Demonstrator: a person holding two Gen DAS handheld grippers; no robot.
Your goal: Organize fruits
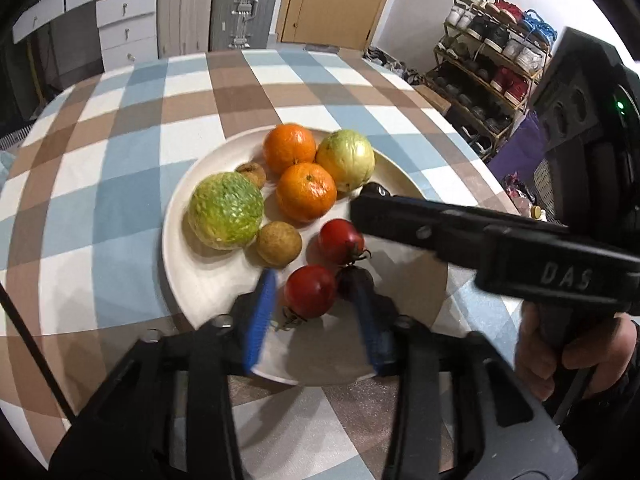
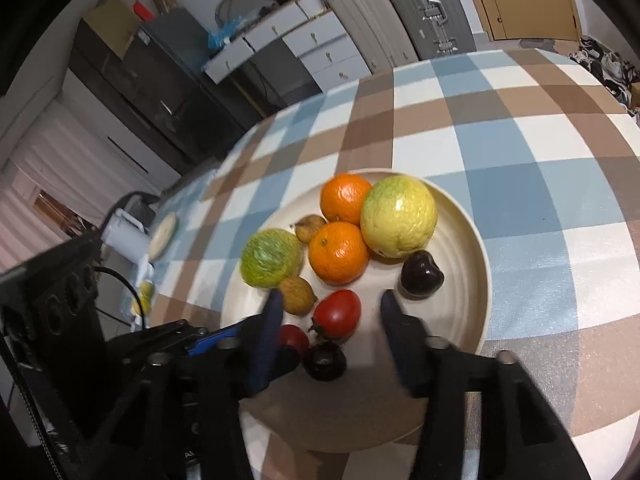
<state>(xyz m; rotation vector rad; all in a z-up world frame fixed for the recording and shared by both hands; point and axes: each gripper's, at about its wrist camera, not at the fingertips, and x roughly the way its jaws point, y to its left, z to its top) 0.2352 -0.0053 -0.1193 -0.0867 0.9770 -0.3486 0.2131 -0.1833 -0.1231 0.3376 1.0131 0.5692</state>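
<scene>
Both grippers hang low over the cream plate (image 1: 188, 280), which sits near the middle of the checked tablecloth (image 1: 120, 184) and already carries all the fruit in view. The left gripper (image 1: 316, 320) stands with its blue pads parted around a red tomato (image 1: 310, 290) at the plate's six o'clock edge; the pads flank it without pressing, so nothing is gripped. The right gripper (image 2: 328, 340) is likewise open, its jaws straddling the second tomato (image 2: 338, 314), with a gap on either side.

Around the plate: two oranges (image 1: 306, 192) near the centre, a yellow-green guava (image 1: 346, 158) at one o'clock, a greener guava (image 1: 226, 210) at nine o'clock, two small brown longans (image 1: 279, 243) near it, and a dark plum-like fruit (image 2: 422, 274) at three o'clock in the right wrist view. A second dark fruit (image 2: 324, 360) lies at six o'clock beside the tomatoes.

My reading is that this is a release or a fresh pick among the tomatoes; which one the frames do not settle. Next, each hand needs a clean lift clear of the crowded rim without nudging its neighbour's tomato, as the two tools sit very near each other
</scene>
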